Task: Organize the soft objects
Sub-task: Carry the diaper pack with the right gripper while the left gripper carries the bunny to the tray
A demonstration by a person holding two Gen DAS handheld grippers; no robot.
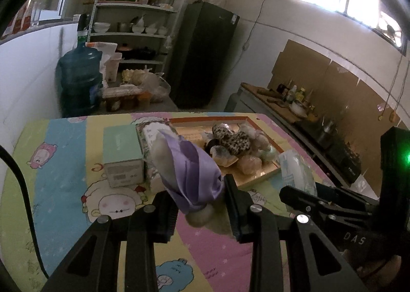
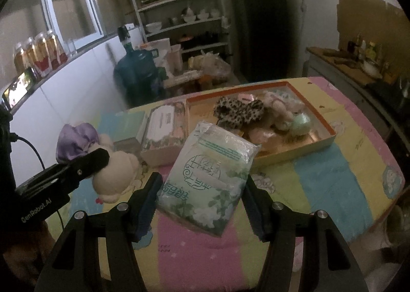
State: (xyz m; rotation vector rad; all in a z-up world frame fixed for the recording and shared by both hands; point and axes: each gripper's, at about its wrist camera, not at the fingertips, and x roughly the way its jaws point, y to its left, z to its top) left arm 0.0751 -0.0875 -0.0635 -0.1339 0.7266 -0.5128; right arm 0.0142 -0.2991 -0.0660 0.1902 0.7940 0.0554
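Two grippers are loaded, one thing each. The left gripper (image 1: pixel 197 204) is clamped on a plush toy (image 1: pixel 179 163), cream-bodied with purple satin cloth, held above the tablecloth (image 1: pixel 64 138); in its own view the toy leans toward 11 o'clock. It looks light and squashy, the satin likely slippery, so the fuzzy body is the safer hold. The right gripper (image 2: pixel 200 202) has its jaws closed on one tissue pack (image 2: pixel 207 174), pads at its 9 and 3 o'clock edges. The pack looks light, yielding, its film slick; a mid-width squeeze should suit. Beyond it at 12 o'clock, one orange-rimmed tray (image 2: pixel 330 135) holds a heap of soft toys (image 2: pixel 261 115), too tangled to count. At 10 o'clock stand two boxes: one floral (image 2: pixel 164 133), one mint-green (image 2: pixel 128 125).
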